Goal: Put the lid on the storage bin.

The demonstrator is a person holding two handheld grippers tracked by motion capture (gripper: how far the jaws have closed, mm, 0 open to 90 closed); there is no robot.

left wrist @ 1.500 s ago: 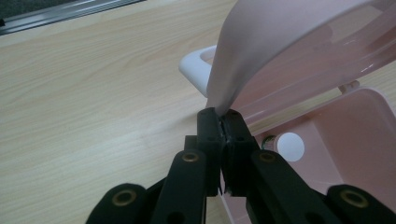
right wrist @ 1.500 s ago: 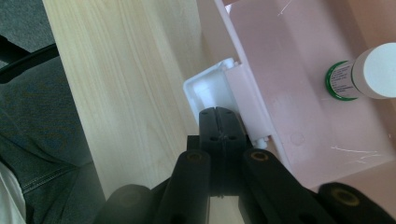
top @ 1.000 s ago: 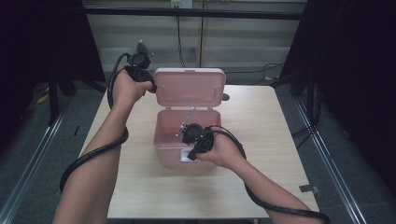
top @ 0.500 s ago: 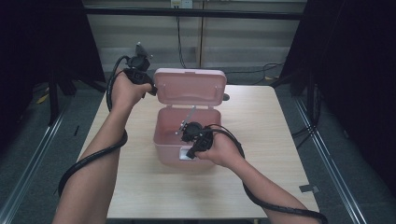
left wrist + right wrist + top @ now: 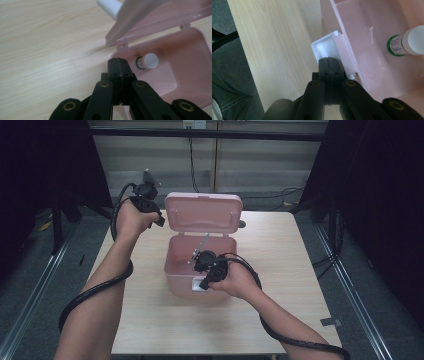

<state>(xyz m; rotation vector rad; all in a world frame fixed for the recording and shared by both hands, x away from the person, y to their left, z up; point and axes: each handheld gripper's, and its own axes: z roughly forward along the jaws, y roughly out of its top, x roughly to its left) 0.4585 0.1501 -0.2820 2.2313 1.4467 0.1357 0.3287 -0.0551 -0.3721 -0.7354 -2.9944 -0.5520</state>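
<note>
- My left gripper (image 5: pixel 159 220) is off the back left corner of the pink box (image 5: pixel 200 280), just beside the raised lid (image 5: pixel 203 215). Its jaws are pressed flat together with nothing between them (image 5: pixel 117 65).
- From the left gripper view I look down past those closed jaws at the box's hinge edge — the lid slants overhead, and the wooden surface (image 5: pixel 45 50) runs out to the left.
- My right gripper (image 5: pixel 204 282) sits at the front wall of the box, by the white latch (image 5: pixel 325 48). Its jaws are also fully closed and hold nothing (image 5: pixel 329 65); the tips sit right at the latch, though I can't say for sure that they touch it.
- The box stands open near the middle of the surface (image 5: pixel 280 250), its lid tipped up and back.
- Inside, a small bottle (image 5: pixel 405 42) lies on its side on the floor of the box — white cap, green-edged label. In the left gripper view it lies near the back wall (image 5: pixel 147 61).
- A white rod-like thing (image 5: pixel 110 6) lies on the surface beyond the lid; what it is I can't make out.
- The black cables (image 5: pixel 95 292) trail from each gripper back along my forearms.
</note>
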